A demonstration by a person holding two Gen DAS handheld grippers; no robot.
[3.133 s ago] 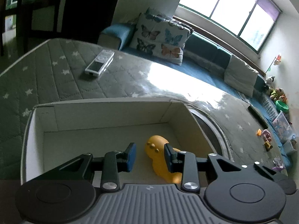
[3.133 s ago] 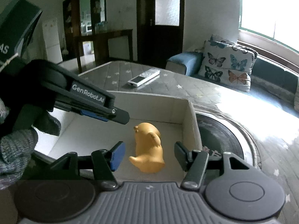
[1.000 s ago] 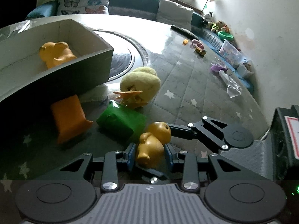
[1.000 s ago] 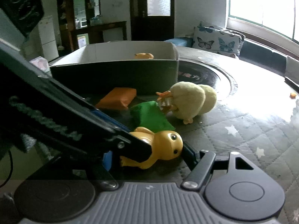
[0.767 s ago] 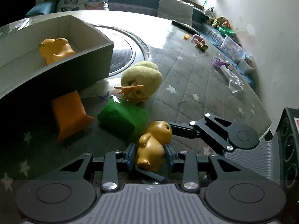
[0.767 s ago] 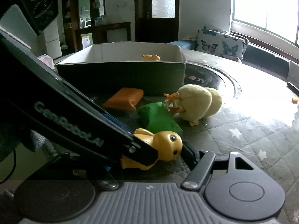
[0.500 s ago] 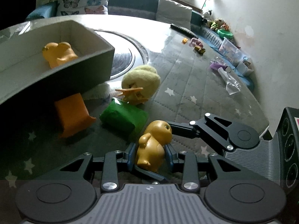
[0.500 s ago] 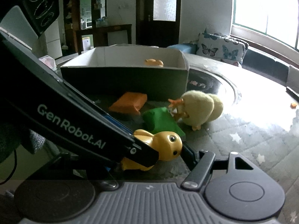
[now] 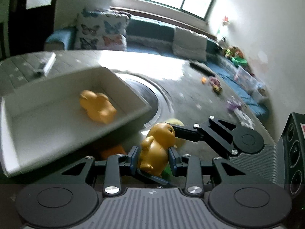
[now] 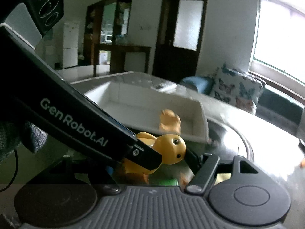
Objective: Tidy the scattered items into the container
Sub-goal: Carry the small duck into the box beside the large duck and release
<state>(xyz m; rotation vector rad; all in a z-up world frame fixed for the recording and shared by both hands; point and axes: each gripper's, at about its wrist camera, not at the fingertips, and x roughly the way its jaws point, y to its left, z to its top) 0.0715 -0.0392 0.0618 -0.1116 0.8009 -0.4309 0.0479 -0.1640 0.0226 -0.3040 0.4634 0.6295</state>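
Note:
My left gripper [image 9: 154,157] is shut on a golden-yellow toy duck [image 9: 157,148] and holds it above the table, level with the box's near corner. The same duck shows in the right wrist view [image 10: 167,149], its head between my right gripper's [image 10: 152,166] fingers, which sit wide apart around it. The grey box [image 9: 131,114] with a white inside holds an orange toy [image 9: 97,107], also seen in the right wrist view [image 10: 169,121]. An orange block [image 9: 112,150], a green block [image 10: 164,182] and a pale plush chick [image 9: 175,123] lie below, mostly hidden.
A white remote [image 9: 46,64] lies on the star-patterned quilted table beyond the box. A round dark disc [image 9: 150,95] is set into the table right of the box. Small toys [image 9: 215,84] and a dark bar [image 9: 202,68] lie at the far right edge. A sofa with cushions stands behind.
My left gripper has lifted the yellow duck off the table and tilted up toward the box. The right gripper has risen alongside it. The blocks and chick have dropped out of clear sight.

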